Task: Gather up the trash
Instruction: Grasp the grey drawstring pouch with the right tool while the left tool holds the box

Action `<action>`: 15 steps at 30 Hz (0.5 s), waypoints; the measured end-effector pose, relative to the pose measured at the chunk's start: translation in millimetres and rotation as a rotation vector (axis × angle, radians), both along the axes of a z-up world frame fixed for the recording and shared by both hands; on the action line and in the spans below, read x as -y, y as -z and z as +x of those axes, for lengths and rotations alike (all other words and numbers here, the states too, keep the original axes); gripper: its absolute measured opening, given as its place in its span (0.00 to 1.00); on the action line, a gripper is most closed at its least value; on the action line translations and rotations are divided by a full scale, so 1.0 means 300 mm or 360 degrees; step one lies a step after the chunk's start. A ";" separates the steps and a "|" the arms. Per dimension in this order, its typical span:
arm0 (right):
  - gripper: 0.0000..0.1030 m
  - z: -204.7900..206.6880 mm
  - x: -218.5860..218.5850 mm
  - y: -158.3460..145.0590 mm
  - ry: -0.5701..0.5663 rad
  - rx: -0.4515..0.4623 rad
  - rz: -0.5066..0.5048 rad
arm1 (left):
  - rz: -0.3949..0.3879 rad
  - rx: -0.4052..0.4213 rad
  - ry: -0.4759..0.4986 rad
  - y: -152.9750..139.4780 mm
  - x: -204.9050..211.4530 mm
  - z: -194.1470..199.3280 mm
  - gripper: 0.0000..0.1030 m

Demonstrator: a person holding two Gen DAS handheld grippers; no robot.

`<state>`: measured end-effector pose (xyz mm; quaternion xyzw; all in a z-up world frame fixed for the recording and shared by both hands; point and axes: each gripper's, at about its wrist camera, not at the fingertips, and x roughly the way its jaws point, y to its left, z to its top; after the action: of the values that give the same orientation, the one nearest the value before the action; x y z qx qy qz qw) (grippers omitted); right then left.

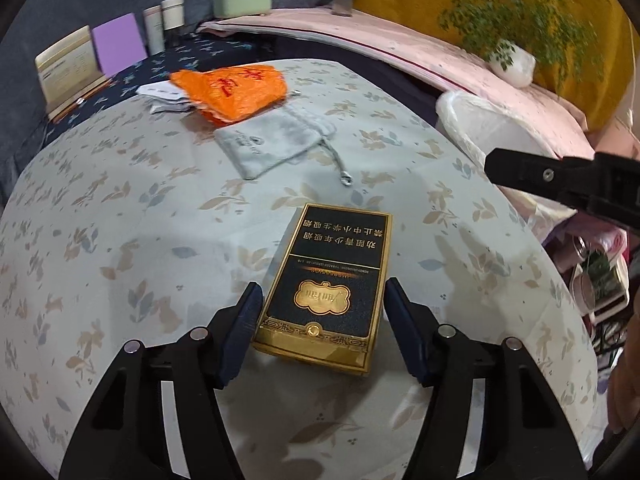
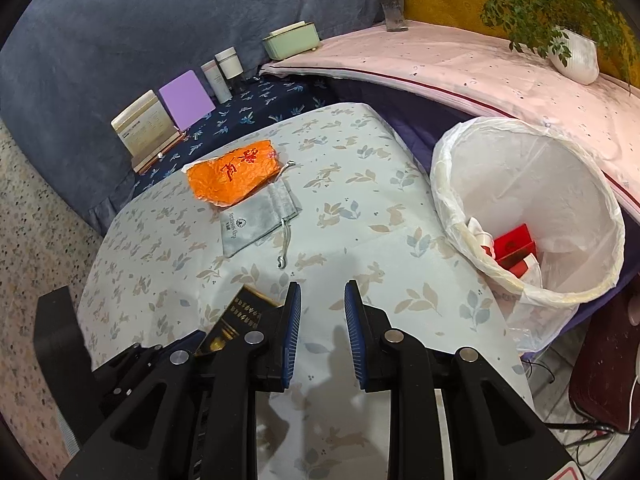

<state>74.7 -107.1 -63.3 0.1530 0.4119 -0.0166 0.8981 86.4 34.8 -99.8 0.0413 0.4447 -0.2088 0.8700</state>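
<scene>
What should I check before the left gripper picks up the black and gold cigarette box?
1. Cigarette box between the left gripper fingers: ok, one finger on each long side.
2. Pads pressing on the box: not ok, a gap shows at the right finger.
3. Box lying flat on the floral tablecloth: ok.
4. Right gripper out of the way: ok, empty, its jaws slightly apart, beside the box.
5. Lined trash bin ready: ok, open top, red packaging already inside.
6. Other trash left: orange bag and grey drawstring pouch lie further back.
</scene>
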 end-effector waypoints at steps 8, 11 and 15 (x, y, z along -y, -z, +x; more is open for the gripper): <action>0.22 0.119 -0.061 0.003 -0.0070 0.0007 0.0002 | -0.0083 0.0017 -0.0243 -0.074 -0.150 0.090 0.58; 0.22 0.176 -0.089 0.009 -0.0099 -0.0002 -0.0006 | -0.0103 0.0033 -0.0328 -0.096 -0.203 0.139 0.58; 0.22 0.266 -0.114 0.036 -0.0127 -0.0031 -0.0005 | -0.0125 0.0050 -0.0409 -0.111 -0.257 0.201 0.58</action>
<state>154.4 -73.0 -74.2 0.1349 0.4264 0.0171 0.8943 146.5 111.9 -66.4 -0.0467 0.4241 -0.1123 0.8974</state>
